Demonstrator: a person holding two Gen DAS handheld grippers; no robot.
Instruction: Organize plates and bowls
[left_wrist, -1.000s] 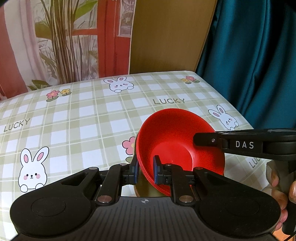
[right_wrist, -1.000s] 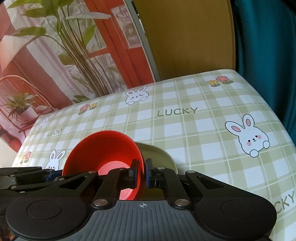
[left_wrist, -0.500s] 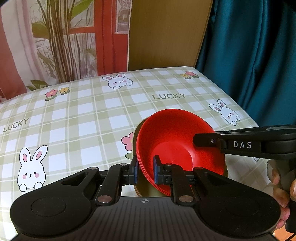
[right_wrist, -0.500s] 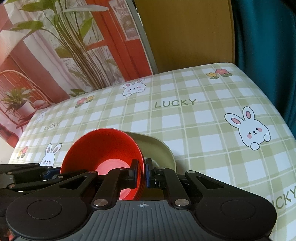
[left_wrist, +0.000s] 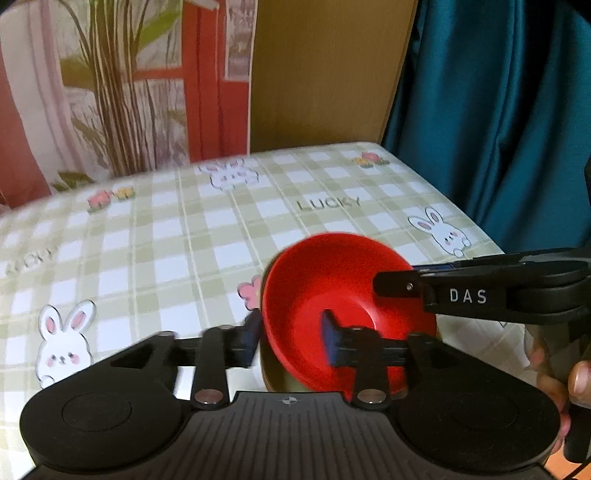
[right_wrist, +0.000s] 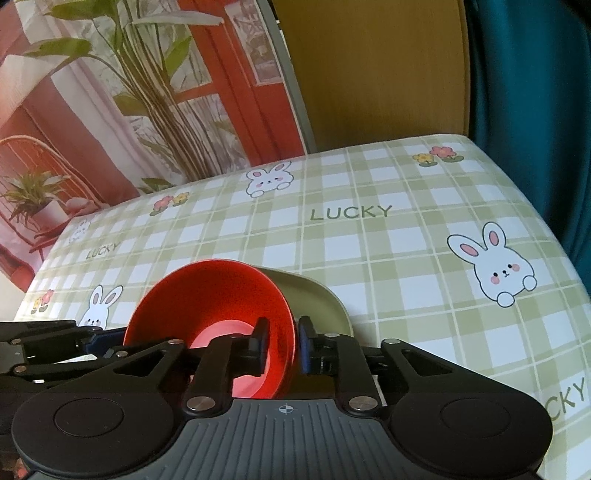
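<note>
A red bowl (left_wrist: 332, 280) (right_wrist: 221, 295) sits on an olive-green plate (right_wrist: 321, 299) (left_wrist: 273, 373) near the table's right front. My left gripper (left_wrist: 291, 339) straddles the bowl's near-left rim. Its jaws are opening, with one pad outside and the other well inside the bowl, clear of the wall. My right gripper (right_wrist: 282, 343) straddles the opposite rim. Its jaws are also opening, and a gap shows on the inner side of the rim. In the left wrist view the right gripper (left_wrist: 391, 284) reaches in from the right. Most of the plate is hidden.
The table carries a green-checked cloth (left_wrist: 184, 240) (right_wrist: 388, 258) printed with rabbits and "LUCKY". A teal curtain (left_wrist: 498, 110) hangs past its right edge, and a wooden panel (right_wrist: 369, 74) and a plant backdrop stand behind. A person's hand (left_wrist: 576, 376) holds the right gripper's handle.
Both grippers were shut on the red bowl's rim. Now both pairs of jaws have spread apart, the left far more, and the bowl lies released on the plate.
</note>
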